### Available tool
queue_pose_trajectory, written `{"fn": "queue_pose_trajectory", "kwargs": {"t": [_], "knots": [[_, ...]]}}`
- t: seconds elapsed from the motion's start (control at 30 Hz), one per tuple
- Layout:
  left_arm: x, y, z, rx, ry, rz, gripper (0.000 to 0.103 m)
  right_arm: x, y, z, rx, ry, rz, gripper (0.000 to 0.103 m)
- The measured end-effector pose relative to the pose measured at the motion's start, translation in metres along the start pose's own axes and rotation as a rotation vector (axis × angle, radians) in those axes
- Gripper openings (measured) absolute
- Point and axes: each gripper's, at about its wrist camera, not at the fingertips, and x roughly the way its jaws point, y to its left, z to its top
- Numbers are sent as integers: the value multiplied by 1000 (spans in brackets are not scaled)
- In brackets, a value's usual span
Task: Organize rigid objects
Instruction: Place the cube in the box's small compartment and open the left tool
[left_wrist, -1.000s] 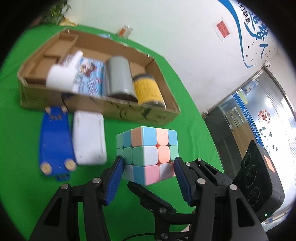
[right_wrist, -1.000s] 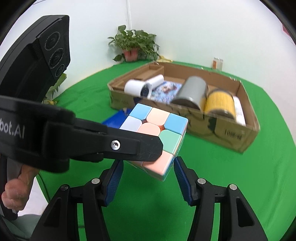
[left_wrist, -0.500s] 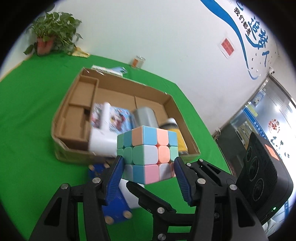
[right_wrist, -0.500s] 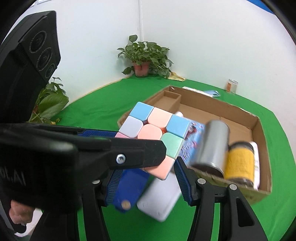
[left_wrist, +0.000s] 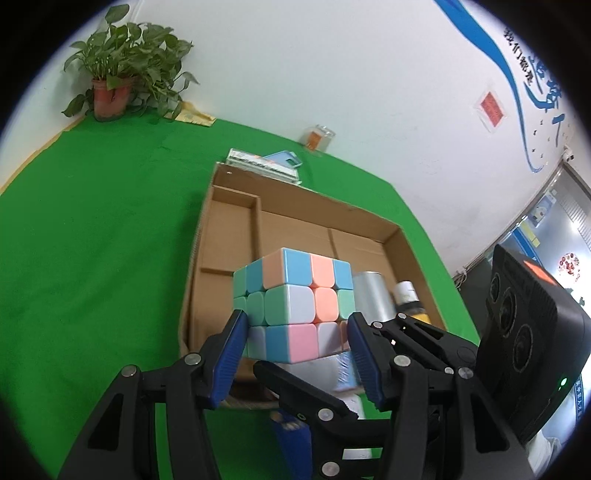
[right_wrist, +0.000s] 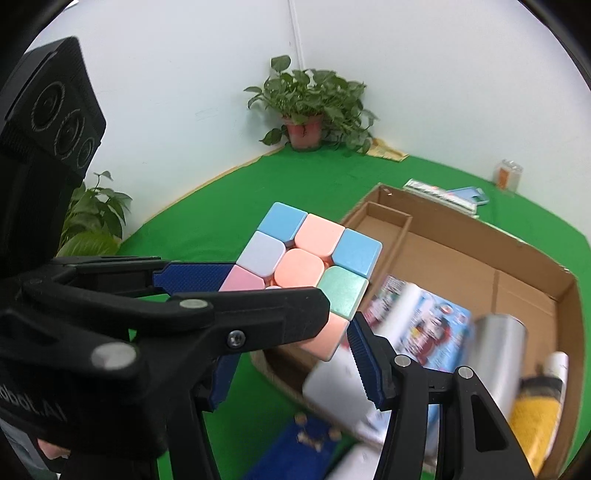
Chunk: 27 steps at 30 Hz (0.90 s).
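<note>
Rubik's cube (left_wrist: 293, 314), pastel, sits aloft between both grippers, each clamped on it: left gripper (left_wrist: 295, 334) pads press its left and right faces, right gripper (right_wrist: 291, 332) squeezes across the other pair. You've got it hanging over the near-left end of the cardboard box (left_wrist: 207, 236). Empty divider compartments lie just beyond and left of the cube; silver can (left_wrist: 373, 299) and yellow-labelled jar (left_wrist: 410, 299) crowd the right. My read: lower it forward-left, into a bare compartment.
</note>
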Motion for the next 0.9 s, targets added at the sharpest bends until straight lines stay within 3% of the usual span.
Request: {"fn": "queue_pose_trajectory", "kwargs": {"t": [0.27, 0.43, 0.53, 0.67, 0.73, 0.77, 0.8, 0.83, 0.9], "knots": [[48, 41, 14, -52, 112, -10, 55, 67, -20, 11, 75, 107, 32, 55], [61, 51, 11, -92, 133, 7, 49, 91, -26, 5, 52, 171, -9, 55], [52, 46, 9, -73, 97, 11, 49, 86, -36, 2, 89, 176, -39, 56], [26, 31, 5, -4, 10, 81, 53, 56, -37, -15, 90, 148, -72, 58], [9, 18, -5, 57, -67, 134, 66, 28, -33, -31, 88, 90, -122, 78], [2, 13, -10, 78, -110, 170, 82, 13, -30, -41, 83, 52, -144, 82], [-6, 6, -18, 97, -168, 213, 88, 1, -27, -51, 74, 19, -164, 87], [-15, -1, -27, 120, -228, 250, 88, -8, -24, -59, 65, -1, -184, 88], [-23, -11, -43, 159, -269, 260, 83, -26, -21, -80, 59, -37, -222, 85]]}}
